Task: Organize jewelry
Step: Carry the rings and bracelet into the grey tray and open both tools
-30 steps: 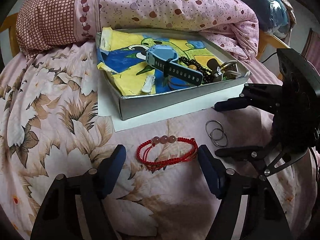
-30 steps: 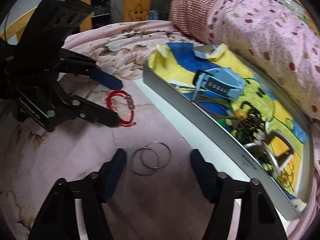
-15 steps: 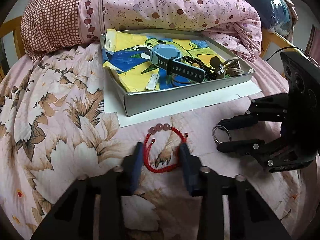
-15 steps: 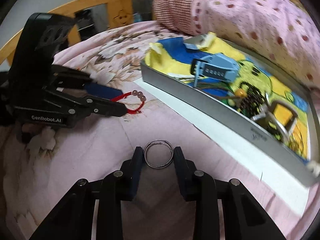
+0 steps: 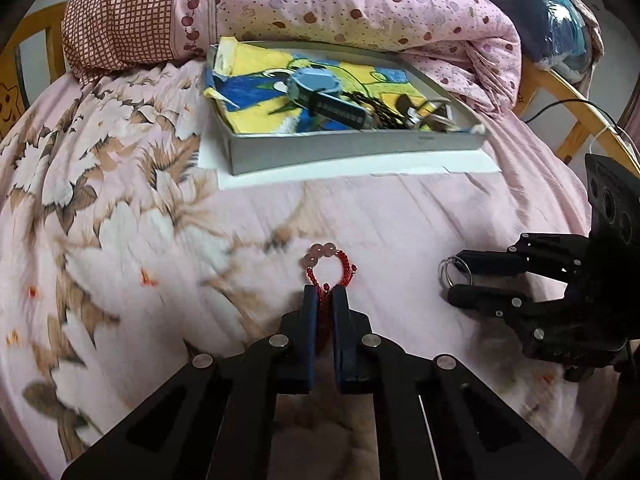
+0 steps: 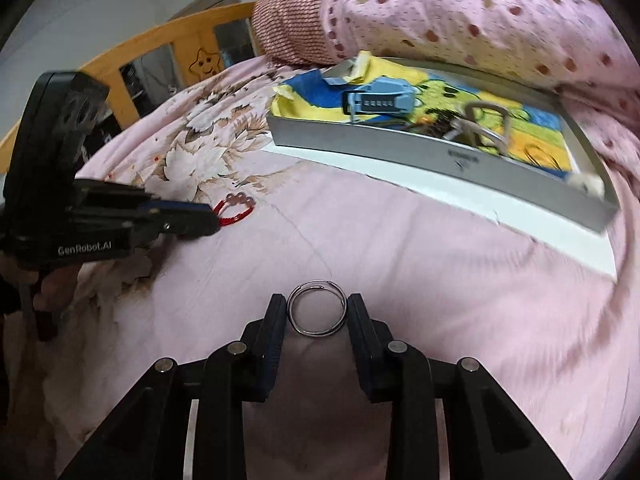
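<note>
Left tongs (image 5: 325, 294) pinched tight on the red bracelet (image 5: 330, 264). Right tongs (image 6: 317, 309) closed against the steel rings (image 6: 317, 308). Both pieces remain over the bed; the tray (image 5: 352, 148), at twelve o'clock, already contains several items. Deposit outstanding.

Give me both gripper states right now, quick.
Left gripper: shut on the red bracelet.
Right gripper: shut on the metal rings.

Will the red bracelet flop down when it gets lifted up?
Probably. The red bracelet looks like thin cord, and the left gripper has already squashed its loop narrow. The pink beads sit at the far end, so that end would likely hang lowest.
</note>
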The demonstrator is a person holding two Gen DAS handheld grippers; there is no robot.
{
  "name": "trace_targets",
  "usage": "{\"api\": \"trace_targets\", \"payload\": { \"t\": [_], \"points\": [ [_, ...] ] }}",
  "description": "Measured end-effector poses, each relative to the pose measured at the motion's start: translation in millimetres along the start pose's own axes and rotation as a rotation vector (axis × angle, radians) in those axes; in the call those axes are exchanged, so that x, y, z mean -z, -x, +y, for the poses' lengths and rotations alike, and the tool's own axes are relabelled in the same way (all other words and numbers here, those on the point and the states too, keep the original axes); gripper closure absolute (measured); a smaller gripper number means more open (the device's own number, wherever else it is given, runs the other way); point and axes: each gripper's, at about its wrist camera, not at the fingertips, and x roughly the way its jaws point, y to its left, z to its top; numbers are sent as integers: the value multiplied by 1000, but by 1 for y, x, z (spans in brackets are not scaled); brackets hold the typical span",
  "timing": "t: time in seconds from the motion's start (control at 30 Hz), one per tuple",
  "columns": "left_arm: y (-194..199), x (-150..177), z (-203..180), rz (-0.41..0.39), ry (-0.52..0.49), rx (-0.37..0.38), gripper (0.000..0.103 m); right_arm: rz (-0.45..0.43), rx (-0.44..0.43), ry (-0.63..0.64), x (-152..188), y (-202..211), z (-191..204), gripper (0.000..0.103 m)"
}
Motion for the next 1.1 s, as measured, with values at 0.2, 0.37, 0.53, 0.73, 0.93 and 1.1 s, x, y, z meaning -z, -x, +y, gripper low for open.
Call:
{"api": "trace_targets", "payload": {
  "t": [0.2, 0.37, 0.53, 0.73, 0.93, 1.1],
  "points": [
    [6, -1, -25, 16, 26, -20, 99, -70, 20, -64, 6, 23, -14, 74],
    [12, -21, -42, -47, 27, -13, 99, -175, 76, -113, -9, 43, -38, 74],
    [6, -69, -53, -146, 27, -7, 99, -294, 151, -121, -41, 54, -72, 74],
    [-23, -121, -48, -199, 57, -23, 99, -359, 209, -149, -67, 51, -112, 74],
    [-60, -145, -39, -194, 89, -31, 99, -347, 226, -223, -79, 31, -138, 74],
    [-82, -146, -34, -173, 122, -23, 99, -265, 260, -246, -83, 9, -148, 74]
  ]
}}
